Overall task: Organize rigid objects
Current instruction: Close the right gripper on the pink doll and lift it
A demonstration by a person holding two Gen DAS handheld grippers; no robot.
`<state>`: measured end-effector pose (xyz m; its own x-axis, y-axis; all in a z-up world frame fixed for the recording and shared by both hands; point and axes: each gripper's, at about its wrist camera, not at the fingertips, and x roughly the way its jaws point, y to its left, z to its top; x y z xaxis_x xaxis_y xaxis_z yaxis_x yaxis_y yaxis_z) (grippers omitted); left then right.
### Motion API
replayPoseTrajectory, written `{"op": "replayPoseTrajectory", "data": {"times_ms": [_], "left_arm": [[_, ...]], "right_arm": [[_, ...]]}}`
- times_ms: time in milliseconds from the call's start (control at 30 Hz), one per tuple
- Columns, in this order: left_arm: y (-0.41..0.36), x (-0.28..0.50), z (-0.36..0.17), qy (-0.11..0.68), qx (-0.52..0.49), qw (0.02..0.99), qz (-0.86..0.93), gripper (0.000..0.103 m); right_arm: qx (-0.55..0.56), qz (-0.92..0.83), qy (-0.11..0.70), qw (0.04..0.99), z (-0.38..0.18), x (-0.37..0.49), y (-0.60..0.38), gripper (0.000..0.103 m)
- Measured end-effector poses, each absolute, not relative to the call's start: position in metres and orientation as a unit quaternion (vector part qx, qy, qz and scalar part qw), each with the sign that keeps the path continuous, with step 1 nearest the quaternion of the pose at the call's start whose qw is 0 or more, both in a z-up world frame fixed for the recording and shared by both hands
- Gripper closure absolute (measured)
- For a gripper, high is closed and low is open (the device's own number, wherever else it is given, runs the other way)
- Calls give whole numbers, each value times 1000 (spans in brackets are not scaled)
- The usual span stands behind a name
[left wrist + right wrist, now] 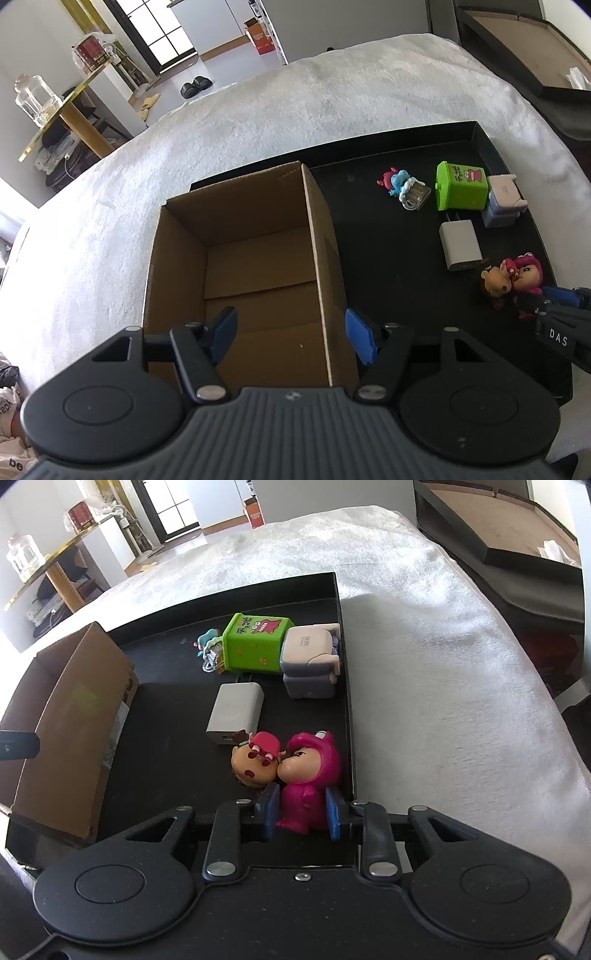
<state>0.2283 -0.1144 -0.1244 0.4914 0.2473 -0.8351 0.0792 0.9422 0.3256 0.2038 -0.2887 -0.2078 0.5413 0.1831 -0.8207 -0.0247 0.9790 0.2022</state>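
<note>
We have the pink figurine (308, 775) clenched in the right gripper (302, 814): its blue pads (269, 812) press on both sides of the toy's lower body, and the jaws are closed on it. The figurine sits at the near right corner of the black tray (155, 709), close against the tray's right wall, its face touching the face of a brown-headed figurine with a red cap (255, 762) just to its left.

Just beyond these two lies a white charger block (236, 710), flat on the tray. Farther back we see a green toy bin (255, 644) lying on its side, touching a beige and grey gadget (312, 657) at the tray's right wall, and a small blue and pink toy with a clear mug (404, 188) on the bin's other side.

Our left gripper (291, 338) hangs over the open cardboard box (240, 254), which stands in the left part of the tray. Its jaws are apart with nothing between them; one blue pad is over the inside of the box and the other is near the box's right wall. We see only bare cardboard in the box.

The tray rests on a white fluffy blanket (258, 122).
</note>
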Motion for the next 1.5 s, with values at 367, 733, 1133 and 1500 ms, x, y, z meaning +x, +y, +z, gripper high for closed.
{"op": "replayPoseTrajectory", "data": {"times_ms": [367, 733, 1133, 1500], "left_arm": [[-119, 219, -124, 497, 175, 848, 51, 38], [-125, 217, -121, 488, 185, 851, 52, 38], [-120, 212, -112, 483, 189, 852, 63, 38], [-106, 198, -94, 479, 159, 861, 58, 38]], "right_arm": [[72, 56, 478, 874, -219, 210, -278, 70], [72, 60, 466, 880, -221, 214, -268, 48], [66, 74, 467, 879, -214, 202, -273, 68], [81, 82, 445, 888, -182, 188, -275, 74]]}}
